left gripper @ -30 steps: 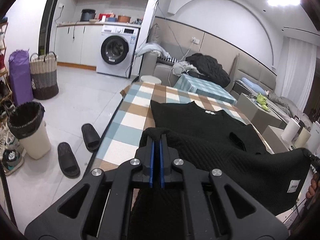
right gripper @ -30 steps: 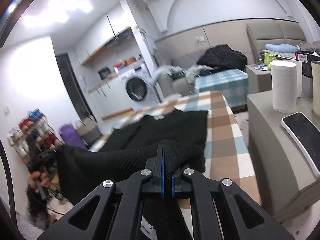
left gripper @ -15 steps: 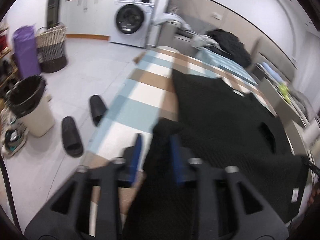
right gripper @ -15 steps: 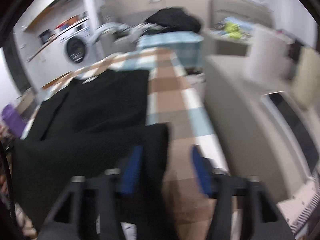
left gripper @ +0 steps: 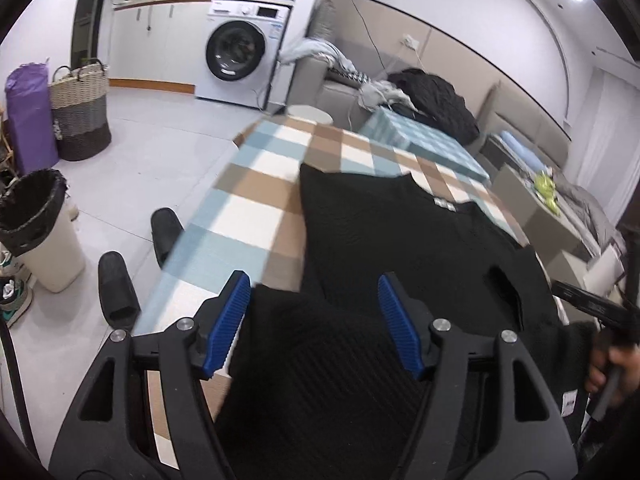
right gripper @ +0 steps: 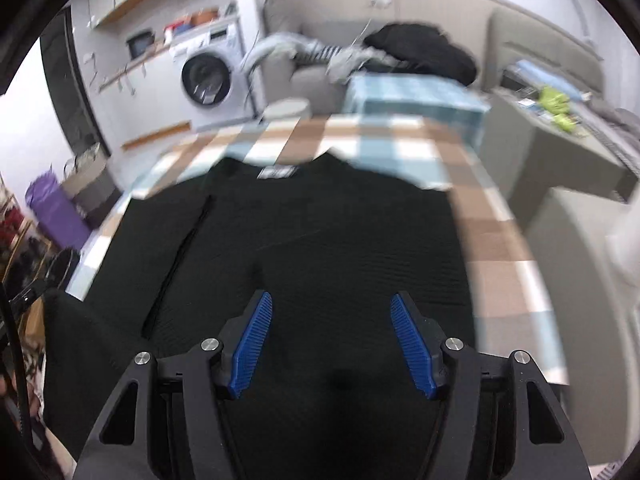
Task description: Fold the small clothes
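Both hand-held grippers let go of the hem since a second ago, first fold laid down.
Left hand-held gripper (left gripper: 314,320) was opening over the sweater (left gripper: 400,240), pads off it; right hand-held gripper (right gripper: 332,338) sat released too. Sweater lay on the checked surface (left gripper: 248,208), bottom edge folded up, so looks like sides or sleeves were left.
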{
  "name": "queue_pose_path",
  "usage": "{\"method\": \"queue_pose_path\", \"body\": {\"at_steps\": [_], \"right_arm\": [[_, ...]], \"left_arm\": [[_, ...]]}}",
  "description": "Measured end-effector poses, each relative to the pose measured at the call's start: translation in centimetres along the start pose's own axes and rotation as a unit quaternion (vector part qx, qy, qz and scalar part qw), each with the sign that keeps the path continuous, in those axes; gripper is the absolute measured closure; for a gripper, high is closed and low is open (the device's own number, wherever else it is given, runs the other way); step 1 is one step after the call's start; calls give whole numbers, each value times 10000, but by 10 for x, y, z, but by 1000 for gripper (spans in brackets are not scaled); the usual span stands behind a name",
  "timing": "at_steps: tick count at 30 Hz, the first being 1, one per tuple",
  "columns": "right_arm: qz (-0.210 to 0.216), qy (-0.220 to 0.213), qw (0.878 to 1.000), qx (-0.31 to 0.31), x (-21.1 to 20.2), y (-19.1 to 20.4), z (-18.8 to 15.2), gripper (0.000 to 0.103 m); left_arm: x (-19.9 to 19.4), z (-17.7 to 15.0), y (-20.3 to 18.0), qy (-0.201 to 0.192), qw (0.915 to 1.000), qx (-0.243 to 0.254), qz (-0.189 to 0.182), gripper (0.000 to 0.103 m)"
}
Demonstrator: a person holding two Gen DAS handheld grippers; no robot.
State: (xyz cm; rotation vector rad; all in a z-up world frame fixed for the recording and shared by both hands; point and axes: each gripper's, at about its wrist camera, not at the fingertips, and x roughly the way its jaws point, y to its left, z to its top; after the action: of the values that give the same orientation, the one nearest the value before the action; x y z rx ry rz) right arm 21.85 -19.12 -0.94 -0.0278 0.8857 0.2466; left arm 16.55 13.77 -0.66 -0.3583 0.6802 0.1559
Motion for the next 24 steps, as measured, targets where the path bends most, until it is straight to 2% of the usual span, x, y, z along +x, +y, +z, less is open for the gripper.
{"method": "queue_pose_path", "body": {"at_steps": [3, 7, 10, 12, 14, 16, 17, 18, 20, 24], "right_arm": [[49, 264, 9995, -149, 35, 20, 4, 39], [-86, 484, 9983, -318, 60, 34, 6, 39], [-547, 858, 9927, -643, 78, 41, 3, 43], [-588, 867, 9919, -718, 78, 40, 3, 44], [-650, 873, 9904, -849, 76, 40, 1, 57], [-552, 876, 9899, -964, 74, 41, 0, 79], [-530, 848, 9901, -984, 71, 41, 0, 85], [-523, 810, 9908, -955, 69, 39, 0, 88], [-254, 625, 9961, -576, 63, 29, 5, 91], [309, 198, 9978, 559, 52, -4, 24, 93]], "left_arm": [[5, -5, -5, 20, 9999, 137, 52, 39], [10, -7, -3, 55, 9999, 121, 63, 39], [14, -9, 1, 101, 9999, 70, 71, 39], [16, -9, 5, 126, 9999, 45, 60, 39], [20, -10, 7, 158, 9998, 47, 66, 39], [23, -11, 7, 200, 9998, 46, 72, 39], [23, -11, 7, 211, 9998, 39, 62, 39], [23, -11, 7, 224, 9997, 38, 53, 39], [23, -11, 8, 215, 9997, 40, 48, 39], [23, -11, 8, 221, 9997, 33, 52, 39]]}}
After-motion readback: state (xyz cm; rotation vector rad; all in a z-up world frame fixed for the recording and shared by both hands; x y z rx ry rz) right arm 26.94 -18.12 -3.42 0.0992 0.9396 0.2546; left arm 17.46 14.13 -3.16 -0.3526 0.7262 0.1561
